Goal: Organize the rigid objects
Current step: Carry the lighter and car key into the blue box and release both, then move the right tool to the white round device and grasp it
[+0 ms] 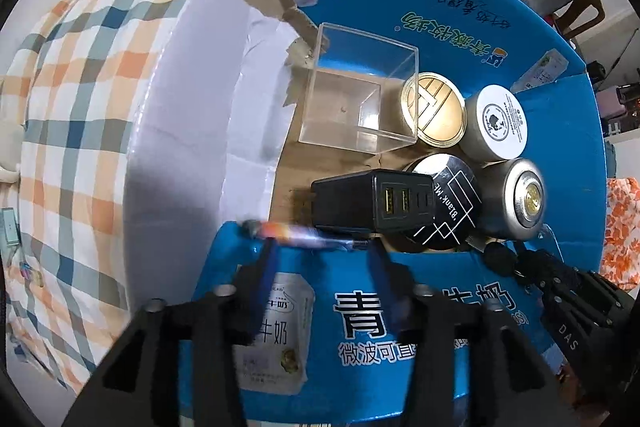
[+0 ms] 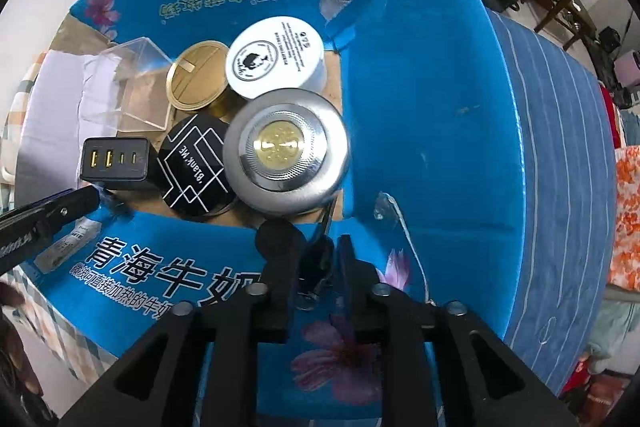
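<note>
From the left wrist camera, the left gripper (image 1: 320, 247) is closed on a thin pen-like stick with an orange band (image 1: 288, 231), blurry, held crossways over the near edge of the open blue cardboard box (image 1: 440, 27). Inside the box sit a clear plastic cube box (image 1: 356, 99), a black USB charger block (image 1: 376, 203), a round gold tin (image 1: 438, 115), a white round jar (image 1: 500, 123), a black round case with white lines (image 1: 452, 203) and a silver round tin (image 1: 520, 203). The checked cloth (image 1: 80, 107) lies beside the box.

From the right wrist camera, the right gripper (image 2: 316, 255) is closed on a small black thing with a round knob (image 2: 280, 239), hard to make out, over the near box wall, just before the silver tin.
</note>
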{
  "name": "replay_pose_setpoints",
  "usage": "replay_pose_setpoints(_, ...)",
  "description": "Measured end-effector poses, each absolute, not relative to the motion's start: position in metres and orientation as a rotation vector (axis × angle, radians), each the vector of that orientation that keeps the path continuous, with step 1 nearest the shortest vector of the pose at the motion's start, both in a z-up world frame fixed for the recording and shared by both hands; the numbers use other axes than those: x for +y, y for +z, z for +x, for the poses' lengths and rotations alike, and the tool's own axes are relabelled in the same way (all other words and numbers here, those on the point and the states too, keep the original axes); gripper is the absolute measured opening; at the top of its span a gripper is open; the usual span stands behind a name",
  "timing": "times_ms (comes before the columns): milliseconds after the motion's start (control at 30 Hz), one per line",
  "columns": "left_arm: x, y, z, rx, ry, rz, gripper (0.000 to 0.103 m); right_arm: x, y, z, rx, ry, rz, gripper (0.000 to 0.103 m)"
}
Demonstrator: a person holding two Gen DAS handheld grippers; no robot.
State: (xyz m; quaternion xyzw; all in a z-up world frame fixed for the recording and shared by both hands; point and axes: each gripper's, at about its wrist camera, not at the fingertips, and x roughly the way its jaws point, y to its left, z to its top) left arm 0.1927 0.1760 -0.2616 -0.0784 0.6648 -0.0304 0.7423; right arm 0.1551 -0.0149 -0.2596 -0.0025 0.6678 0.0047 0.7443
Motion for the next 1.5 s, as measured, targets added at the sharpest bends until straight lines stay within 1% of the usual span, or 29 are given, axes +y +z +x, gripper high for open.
replay_pose_setpoints(33, 0.176, -0.259, 0.191, 1.450, -0.062, -0.173, 0.061, -0.016, -0.260, 0.155, 1.463, 0.005, -0.003, 0.033)
replay_pose_setpoints(67, 0.176, -0.256, 0.190, 1.440, -0.056, -0.177, 0.069, -0.018, -0.259, 0.154, 1.463, 0.004, 0.004, 0.040)
replay_pose_setpoints(100, 0.176, -0.253, 0.190, 1.431, -0.051, -0.179, 0.074, -0.020, -0.258, 0.154, 1.462, 0.003, 0.013, 0.043)
replay_pose_setpoints(133, 0.176, -0.250, 0.189, 1.422, -0.044, -0.178, 0.076, -0.021, -0.257, 0.153, 1.462, 0.009, 0.022, 0.048)
replay_pose_setpoints(167, 0.176, -0.248, 0.188, 1.414, -0.038, -0.174, 0.081, -0.021, -0.256, 0.153, 1.465, 0.015, 0.028, 0.053)
replay_pose_setpoints(200, 0.177, -0.244, 0.186, 1.404, -0.032, -0.165, 0.091, -0.020, -0.255, 0.153, 1.464, 0.017, 0.029, 0.057)
replay_pose_setpoints(233, 0.176, -0.239, 0.185, 1.391, -0.025, -0.150, 0.096, -0.019, -0.252, 0.152, 1.459, 0.018, 0.026, 0.068)
replay_pose_setpoints(267, 0.173, -0.234, 0.185, 1.386, -0.021, -0.135, 0.103, -0.017, -0.250, 0.151, 1.452, 0.019, 0.024, 0.083)
replay_pose_setpoints(300, 0.172, -0.231, 0.184, 1.383, -0.020, -0.122, 0.103, -0.016, -0.247, 0.150, 1.446, 0.018, 0.023, 0.088)
replay_pose_setpoints(333, 0.171, -0.227, 0.182, 1.382, -0.018, -0.107, 0.103, -0.016, -0.244, 0.150, 1.438, 0.019, 0.028, 0.090)
replay_pose_setpoints(467, 0.171, -0.216, 0.175, 1.352, -0.010, -0.073, 0.103, -0.012, -0.231, 0.147, 1.420, 0.014, 0.023, 0.090)
replay_pose_setpoints(667, 0.159, -0.185, 0.170, 1.277, 0.000, -0.050, 0.103, -0.003, -0.201, 0.136, 1.374, 0.016, 0.008, 0.090)
replay_pose_setpoints(967, 0.148, -0.117, 0.140, 1.170, -0.013, -0.046, 0.103, -0.014, -0.131, 0.108, 1.268, 0.042, 0.050, 0.090)
replay_pose_setpoints(1200, 0.135, -0.088, 0.122, 1.136, -0.057, -0.040, 0.103, -0.022, -0.084, 0.083, 1.189, 0.074, 0.056, 0.090)
replay_pose_setpoints(1367, 0.121, -0.087, 0.112, 1.132, -0.083, -0.051, 0.103, -0.058, -0.081, 0.069, 1.202, 0.010, 0.106, 0.090)
replay_pose_setpoints(1500, 0.104, -0.102, 0.111, 1.149, -0.097, -0.040, 0.103, -0.107, -0.110, 0.054, 1.275, -0.128, 0.147, 0.090)
